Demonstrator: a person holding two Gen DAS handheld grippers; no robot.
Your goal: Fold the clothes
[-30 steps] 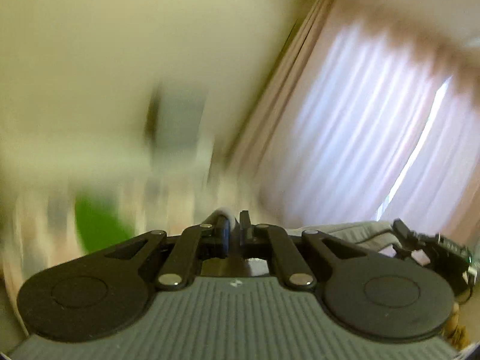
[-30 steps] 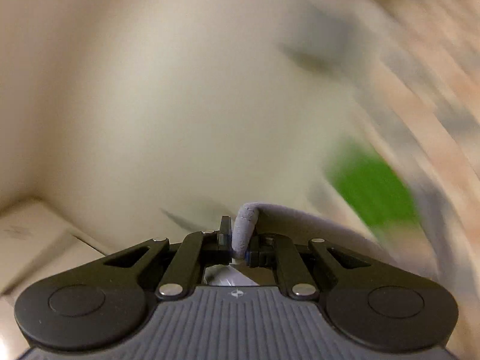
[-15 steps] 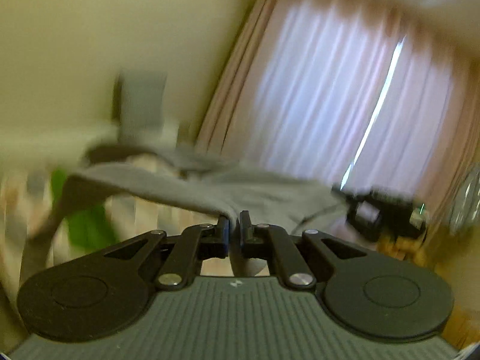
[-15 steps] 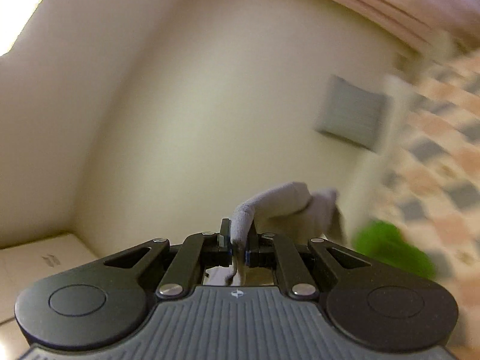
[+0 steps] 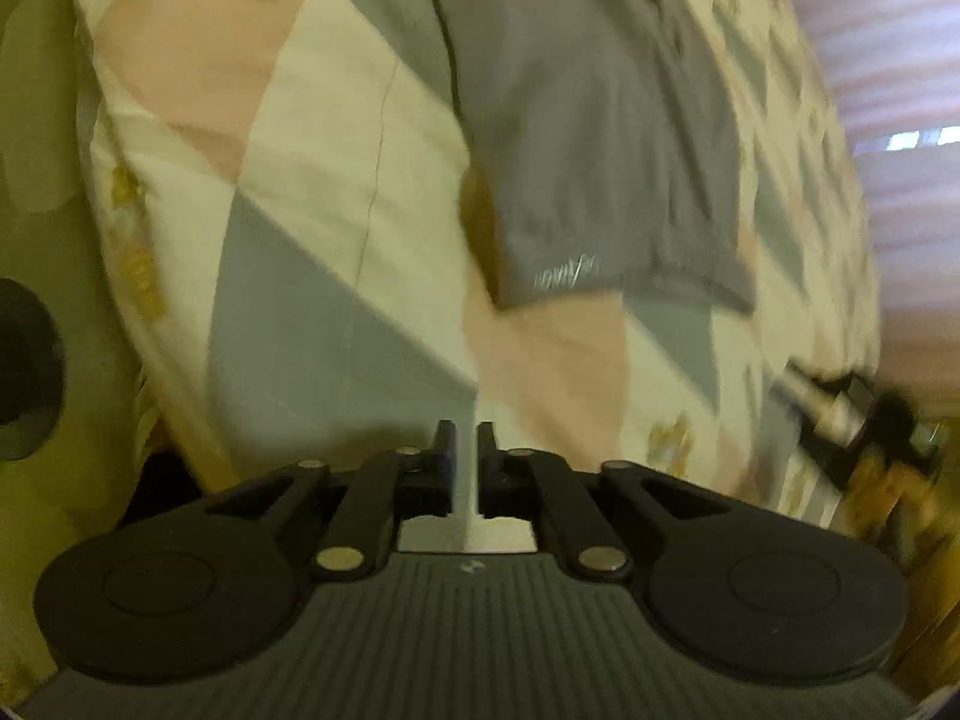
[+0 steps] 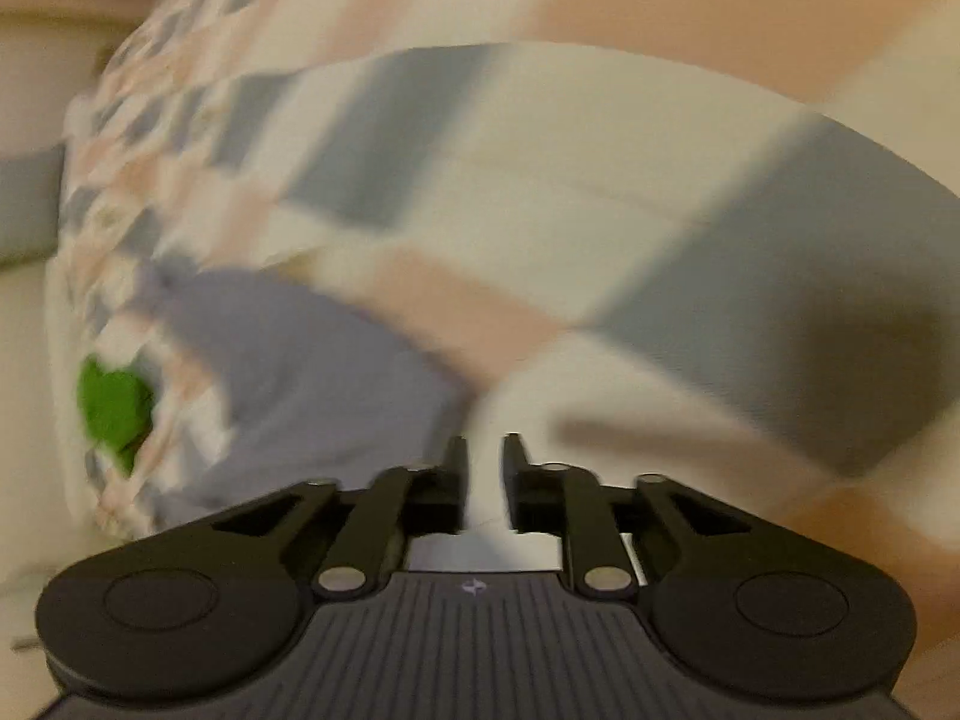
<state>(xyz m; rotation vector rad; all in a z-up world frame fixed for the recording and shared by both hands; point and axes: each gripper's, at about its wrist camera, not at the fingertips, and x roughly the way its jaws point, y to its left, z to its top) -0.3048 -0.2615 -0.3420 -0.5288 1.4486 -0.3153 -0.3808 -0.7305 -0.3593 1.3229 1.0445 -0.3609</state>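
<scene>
Patchwork bedding in pink, cream and grey-blue fills both wrist views, with pale pink curtains at two o'clock in the left view; the left gripper shows only a narrow slit between its jaws, practically closed, with bare quilt and no cloth visible in the gap; the right gripper has its jaws opening, a slightly wider gap, and again only bedding shows between them; neither tool has hold of anything. Outward from the left fingers, the grey garment lies spread on the bed at twelve to one o'clock, well apart from the tips, its hem and a small pale logo facing the camera; in the right view the same grey cloth sits at nine to ten o'clock, close beside the fingers but not between them, with a bright green item further out at nine o'clock. A dark device, blurred, rests at the bed edge at three o'clock in the left view. Risk, as a judgement: both views are smeared by fast motion, so a hurried next grab could pinch the quilt along with the garment, or catch a single layer and drag the spread cloth askew, spoiling the fold line.
</scene>
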